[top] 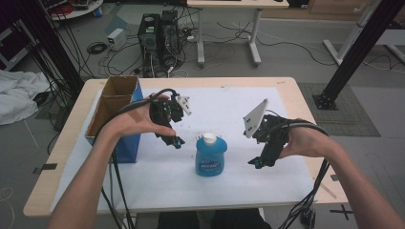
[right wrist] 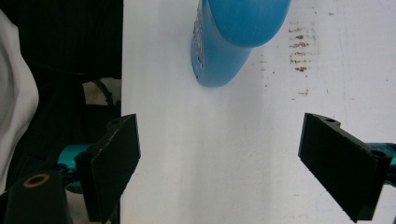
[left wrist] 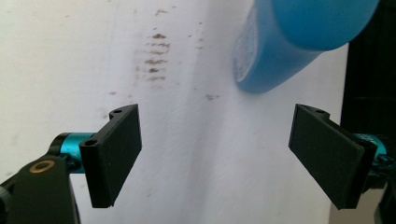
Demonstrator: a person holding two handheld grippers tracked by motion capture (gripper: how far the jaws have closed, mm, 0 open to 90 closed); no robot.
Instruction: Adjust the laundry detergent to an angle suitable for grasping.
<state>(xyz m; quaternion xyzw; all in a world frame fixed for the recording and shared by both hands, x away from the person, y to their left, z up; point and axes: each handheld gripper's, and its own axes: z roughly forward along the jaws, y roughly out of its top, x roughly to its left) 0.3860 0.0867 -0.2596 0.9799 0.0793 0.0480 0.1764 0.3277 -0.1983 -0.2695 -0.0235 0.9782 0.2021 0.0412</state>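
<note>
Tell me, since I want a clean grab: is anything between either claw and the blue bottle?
Nothing visible. The blue bottle stands upright on the white sheet, with the left claw and right claw open on either side; only bare, slightly stained sheet lies between. The cardboard box sits off to the left.

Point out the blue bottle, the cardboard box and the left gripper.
Blue bottle [top: 209,160]: high view, on its label.
Cardboard box [top: 111,106]: high view, on the inner wall of the open top.
Left gripper [top: 175,140]: high view, between its open jaw tips.
</note>
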